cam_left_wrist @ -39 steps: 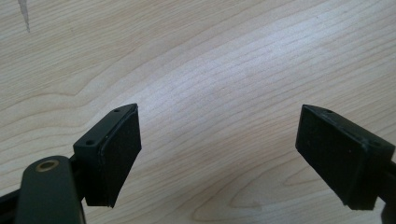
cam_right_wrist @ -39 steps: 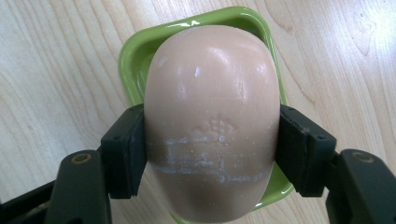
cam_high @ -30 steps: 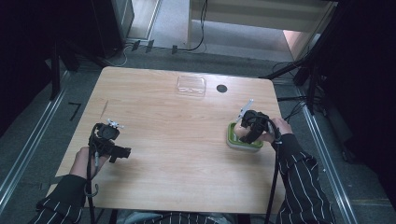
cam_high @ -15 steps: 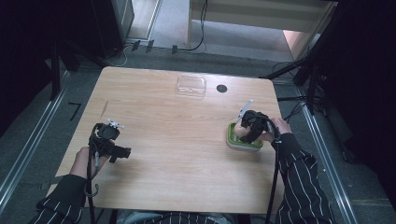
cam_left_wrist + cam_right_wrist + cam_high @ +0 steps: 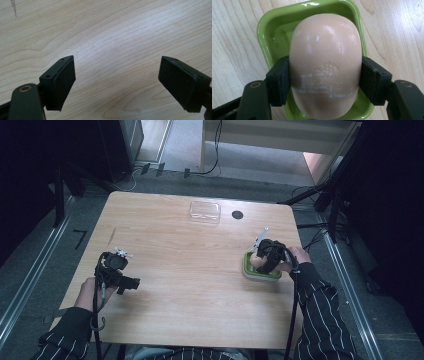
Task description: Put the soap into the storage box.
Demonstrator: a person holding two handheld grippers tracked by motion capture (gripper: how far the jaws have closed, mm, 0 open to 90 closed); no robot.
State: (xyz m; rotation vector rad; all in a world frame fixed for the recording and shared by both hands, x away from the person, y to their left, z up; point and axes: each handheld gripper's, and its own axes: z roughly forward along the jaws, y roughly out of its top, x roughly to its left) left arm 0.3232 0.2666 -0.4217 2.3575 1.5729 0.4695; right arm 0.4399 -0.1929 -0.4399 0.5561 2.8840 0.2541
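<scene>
Gripping soap (image 5: 325,65) over green dish (image 5: 270,32), right tool (image 5: 324,80); left tool (image 5: 117,85) wide above wood table (image 5: 175,240).

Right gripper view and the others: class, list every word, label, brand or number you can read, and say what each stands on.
No text can be read.
The soap bar, held by the right gripper over the green dish, bears an embossed stamp, too faint to read.
The table and clear tray show no lettering.
</scene>
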